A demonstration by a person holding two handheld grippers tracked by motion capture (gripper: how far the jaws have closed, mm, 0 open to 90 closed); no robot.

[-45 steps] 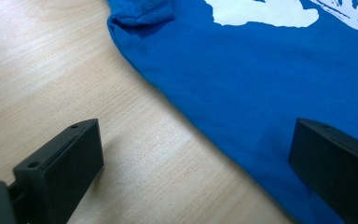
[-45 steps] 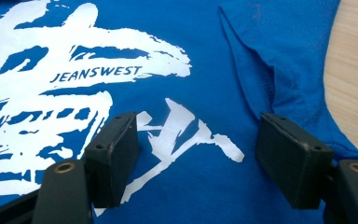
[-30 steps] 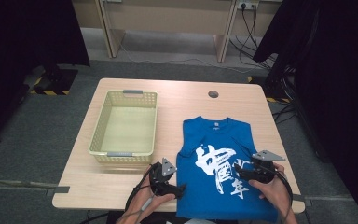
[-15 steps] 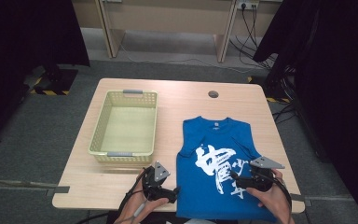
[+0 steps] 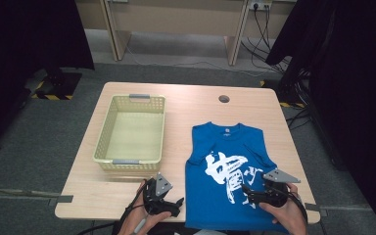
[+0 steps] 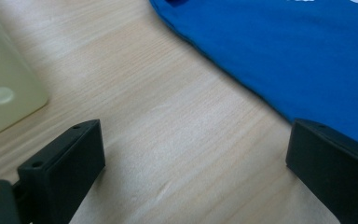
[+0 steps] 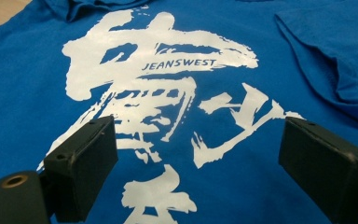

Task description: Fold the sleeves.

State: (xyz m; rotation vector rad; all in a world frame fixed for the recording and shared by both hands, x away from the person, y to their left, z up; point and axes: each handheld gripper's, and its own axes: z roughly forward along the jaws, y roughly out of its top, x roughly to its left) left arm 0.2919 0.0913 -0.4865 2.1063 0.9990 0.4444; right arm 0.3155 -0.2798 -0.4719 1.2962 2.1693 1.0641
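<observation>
1. On the left half of the wooden table (image 5: 186,100): a pale yellow-green plastic basket (image 5: 131,132) with grey handle clips at its far and near rims, nothing inside; seen again as a pale perforated wall at the left edge of the left gripper view (image 6: 4,88).
2. Just in front of the basket, near the table's front edge: left gripper (image 5: 175,204), gripped by the left hand (image 5: 149,223), grey three-cornered plate on top, pointing right toward the shirt. Jaws spread wide with only bare wood between them; right-hand jaw in its own view at the very edge of the blue cloth, contact impossible to tell.
3. Right of that, flat on the table's right half: blue sleeveless T-shirt (image 5: 230,171), collar toward the far side, hem hanging over the front edge, large white brush-style characters across the chest. Same shirt as a blue edge running diagonally across the left gripper view (image 6: 279,56), and up close in the right gripper view (image 7: 242,177), where small lettering "JEANSWEST" (image 7: 177,64) sits within the white print.
4. Over the shirt's lower right part: right gripper (image 5: 247,195), held by the right hand (image 5: 286,213), pointing left across the print. Jaws just been opening, now standing well apart, printed cloth lying flat between them, nothing pinched.
5. Far side of the table, beyond the collar: a round grey cable hole (image 5: 223,99).
</observation>
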